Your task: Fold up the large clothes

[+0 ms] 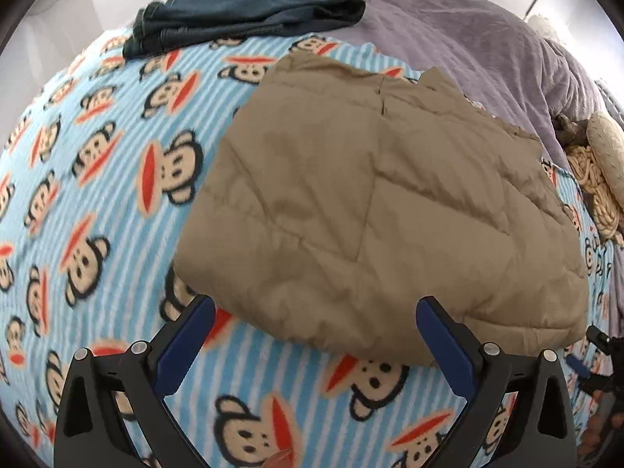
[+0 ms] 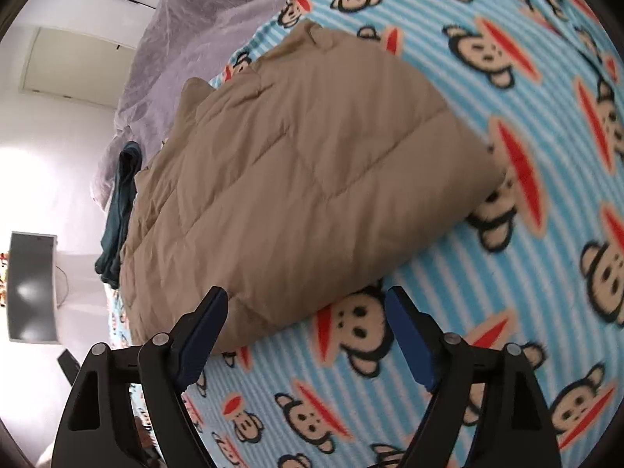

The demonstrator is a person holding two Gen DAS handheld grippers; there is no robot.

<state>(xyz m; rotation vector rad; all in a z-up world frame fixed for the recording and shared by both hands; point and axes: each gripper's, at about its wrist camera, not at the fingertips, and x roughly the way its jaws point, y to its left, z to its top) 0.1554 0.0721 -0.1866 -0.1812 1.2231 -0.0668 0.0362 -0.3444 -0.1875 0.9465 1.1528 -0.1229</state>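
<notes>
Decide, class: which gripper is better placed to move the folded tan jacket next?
Left, marginally. The left gripper sits open, squarely over the jacket's near edge; the right gripper is open too, but only beside a corner.

left gripper [image 1: 316,312]: black frame, blue finger pads, silver round screws | right gripper [image 2: 306,302]: same black frame, blue pads, silver screws

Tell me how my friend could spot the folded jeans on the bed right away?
Start with the blue striped monkey blanket covering the bed. At its far edge, where the rumpled purple quilt begins, the jeans lie folded in a long dark bundle. They are the only navy thing there; the nearer tan quilted jacket is pale, puffy and much bigger.
</notes>
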